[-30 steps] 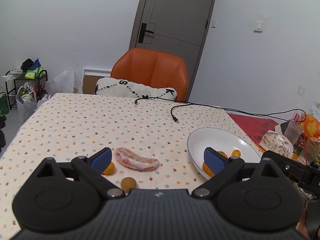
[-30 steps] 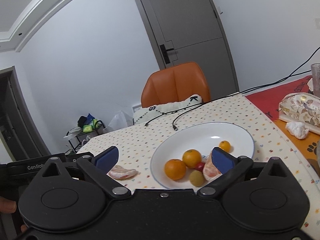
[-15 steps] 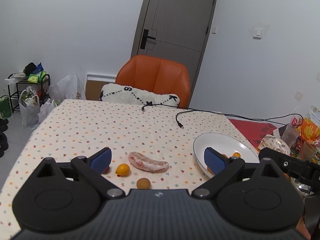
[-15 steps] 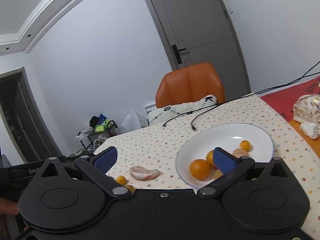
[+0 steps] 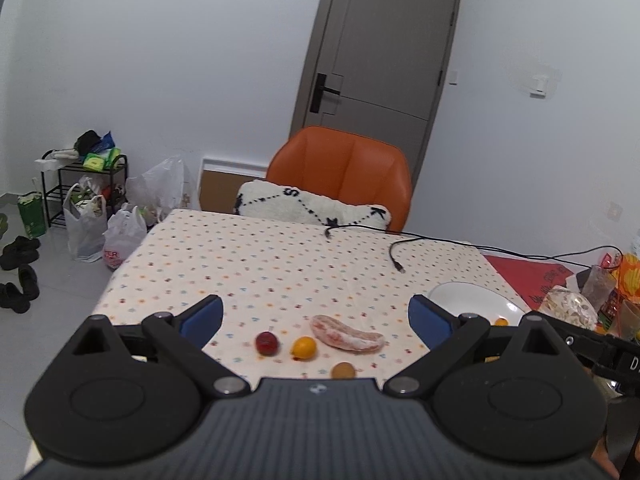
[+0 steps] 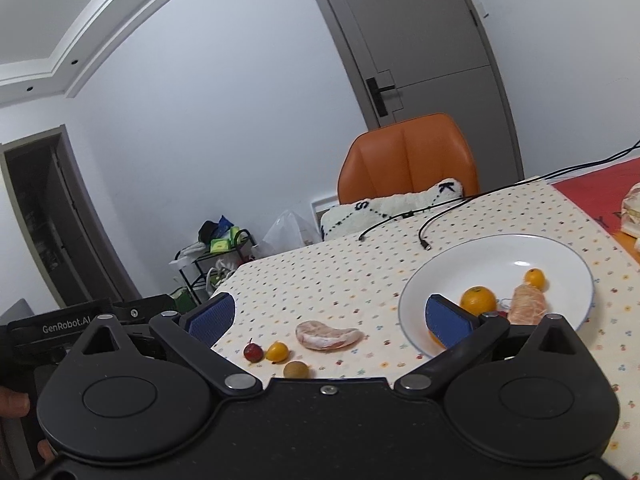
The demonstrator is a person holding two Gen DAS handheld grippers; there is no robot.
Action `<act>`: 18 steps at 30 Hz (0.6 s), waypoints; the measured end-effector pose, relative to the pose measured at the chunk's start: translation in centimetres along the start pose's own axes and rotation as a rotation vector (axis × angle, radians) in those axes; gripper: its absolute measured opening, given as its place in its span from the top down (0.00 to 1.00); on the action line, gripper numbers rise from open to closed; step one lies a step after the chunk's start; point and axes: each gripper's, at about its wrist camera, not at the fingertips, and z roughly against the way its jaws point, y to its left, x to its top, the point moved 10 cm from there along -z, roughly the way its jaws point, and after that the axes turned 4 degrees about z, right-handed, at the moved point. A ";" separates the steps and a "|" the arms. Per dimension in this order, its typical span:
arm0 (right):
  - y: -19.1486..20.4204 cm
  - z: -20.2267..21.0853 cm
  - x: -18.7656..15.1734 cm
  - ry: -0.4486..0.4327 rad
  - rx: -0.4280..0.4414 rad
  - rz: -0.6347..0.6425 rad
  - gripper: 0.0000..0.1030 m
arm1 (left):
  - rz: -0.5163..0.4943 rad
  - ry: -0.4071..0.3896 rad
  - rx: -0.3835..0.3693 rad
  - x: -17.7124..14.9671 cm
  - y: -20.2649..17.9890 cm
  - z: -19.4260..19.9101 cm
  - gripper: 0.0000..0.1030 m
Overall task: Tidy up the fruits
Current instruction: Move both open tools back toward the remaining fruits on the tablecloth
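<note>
You're partway: with both your left claw (image 5: 316,316) and right claw (image 6: 328,316) spread wide and empty, the white plate (image 6: 568,252) already holds oranges and a peeled segment, while a pomelo segment (image 6: 326,335), kumquat (image 6: 277,351), red cherry-like fruit (image 6: 253,352) and brown fruit (image 6: 296,369) wait on the bench (image 6: 360,276).

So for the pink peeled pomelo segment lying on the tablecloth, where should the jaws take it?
Grip the pink peeled pomelo segment across its thick middle, coming from above, one finger on the near long side, one on the far. It lies flat, a curved crescent with tapering ends and free long sides. It looks soft, so close gently. The left gripper is open and nearest.
</note>
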 end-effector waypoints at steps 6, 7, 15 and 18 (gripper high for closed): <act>1.1 -1.5 -0.7 0.028 0.011 0.001 0.00 | 0.015 0.000 0.010 0.1 1.9 0.0 0.05; 1.3 -1.8 -0.8 0.034 0.014 0.006 0.00 | 0.011 -0.003 0.012 0.1 2.1 0.0 0.05; 3.1 -3.9 -1.6 0.077 0.048 0.035 0.02 | 0.025 -0.017 0.028 0.1 4.3 -0.3 0.05; 3.5 -4.8 -2.1 0.100 0.059 0.036 0.09 | 0.029 -0.014 0.029 0.0 4.9 -0.7 0.07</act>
